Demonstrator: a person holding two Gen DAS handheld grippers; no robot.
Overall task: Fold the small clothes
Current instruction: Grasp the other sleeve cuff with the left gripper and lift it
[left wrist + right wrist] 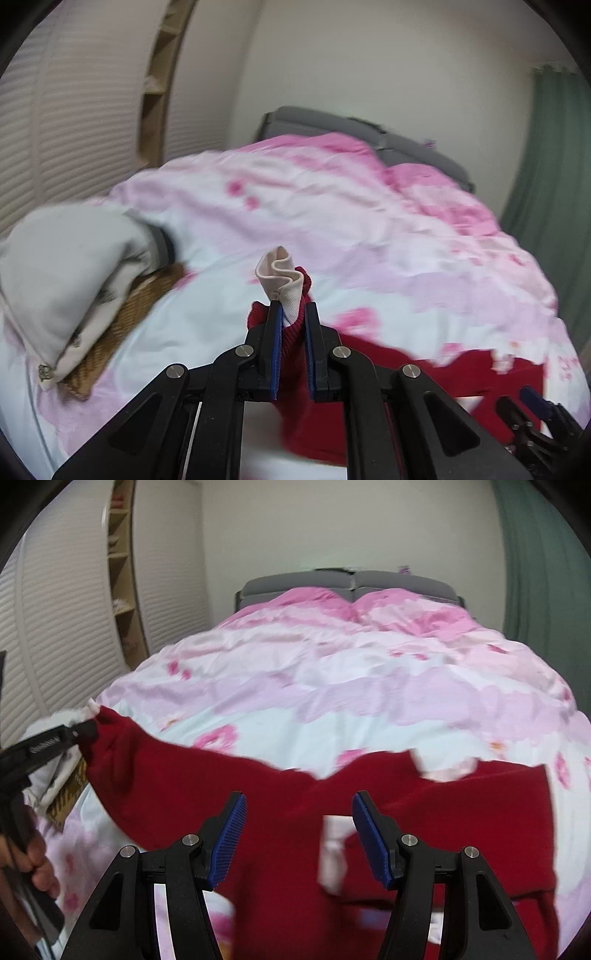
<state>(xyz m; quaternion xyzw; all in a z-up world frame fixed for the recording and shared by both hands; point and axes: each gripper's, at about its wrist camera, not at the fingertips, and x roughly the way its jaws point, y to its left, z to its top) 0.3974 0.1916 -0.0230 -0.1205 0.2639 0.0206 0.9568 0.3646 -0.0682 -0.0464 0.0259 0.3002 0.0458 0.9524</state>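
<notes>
Left gripper [293, 314]: jaws nearly closed, pinching a bunched end of the red garment [424, 373] together with its pale ribbed cuff [282, 275]. The cuff sticks up past the fingertips; red knit fills the gap between the blue pads [277, 354]. The rest of the garment trails away to the right of and below this gripper, onto the bed.

Right gripper [299, 805]: jaws spread wide, nothing between them. It hangs over the red garment [258, 805], which lies spread directly beneath and ahead of the fingers. A small white label or trim [334, 849] sits on the red fabric just inside the right finger [369, 834]; whether they touch is unclear. Far left of this gripper, the left gripper [79, 731] shows at the frame edge, holding the garment's lifted end, with the person's hand [35, 856] below it.

Beyond both tools: pink floral duvet [332, 206] covering the bed, grey headboard [351, 581] at the far end. Left of the left gripper, a heap of pale grey clothes [66, 266] rests on a woven basket [122, 325]. Further out: louvred white doors [55, 620], open shelving [122, 572], green curtain [546, 166] on the right. Both views are motion-blurred.
</notes>
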